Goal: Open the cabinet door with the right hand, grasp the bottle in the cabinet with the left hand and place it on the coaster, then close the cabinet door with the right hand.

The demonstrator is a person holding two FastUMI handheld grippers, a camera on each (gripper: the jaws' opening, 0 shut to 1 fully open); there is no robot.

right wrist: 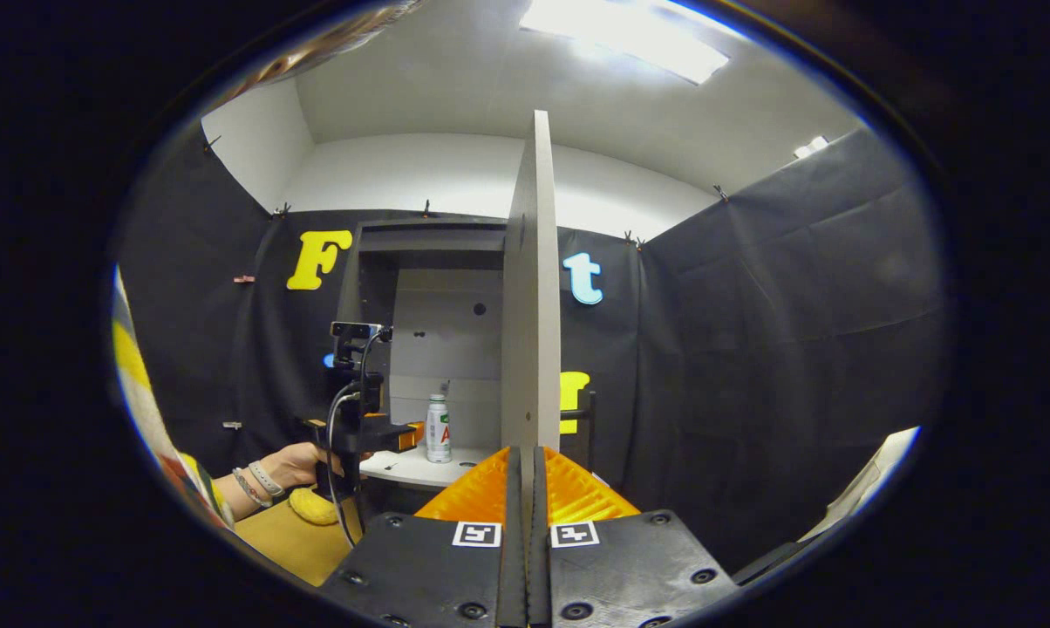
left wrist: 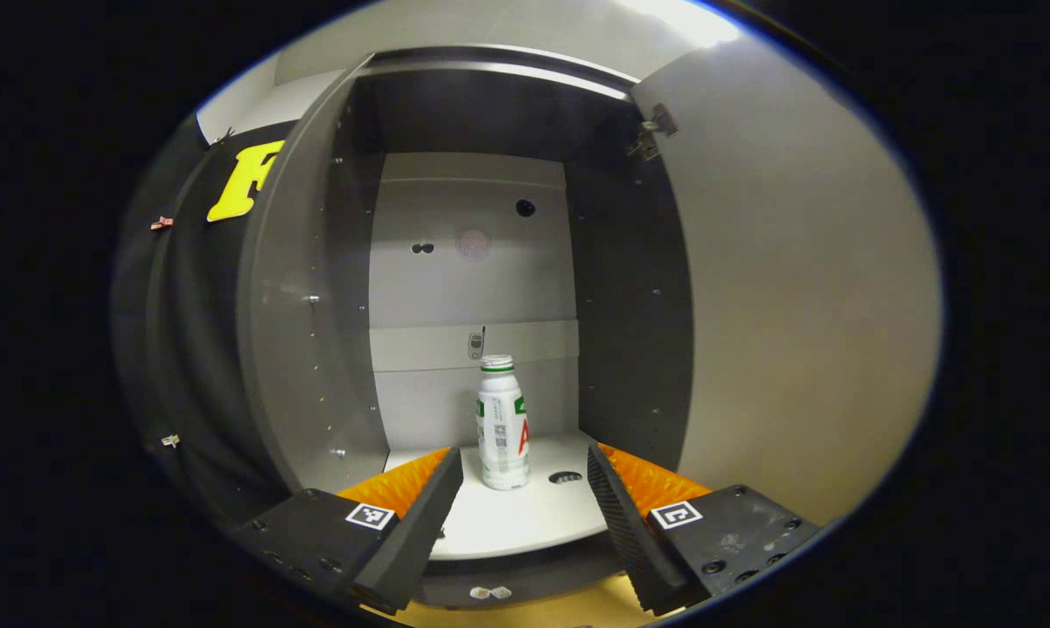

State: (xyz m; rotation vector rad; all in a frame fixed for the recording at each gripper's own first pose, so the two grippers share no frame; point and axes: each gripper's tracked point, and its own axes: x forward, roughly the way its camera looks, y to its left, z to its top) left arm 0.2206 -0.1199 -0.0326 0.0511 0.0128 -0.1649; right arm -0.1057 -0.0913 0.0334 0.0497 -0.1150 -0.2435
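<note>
In the left gripper view, the left gripper stood with its fingers spread apart just in front of the open cabinet, whose white shelf carried the upright bottle between and beyond the fingertips. In the right gripper view, the right gripper was pinched together on the lower edge of the cabinet door, seen edge-on, while left of the door the bottle stood in the cabinet with the left gripper and a hand just beside it.

The right gripper has its two fingers closed on the edge of the open cabinet door, which stands edge-on. At the left, a hand holds the left gripper near the upright bottle on the cabinet shelf.
</note>
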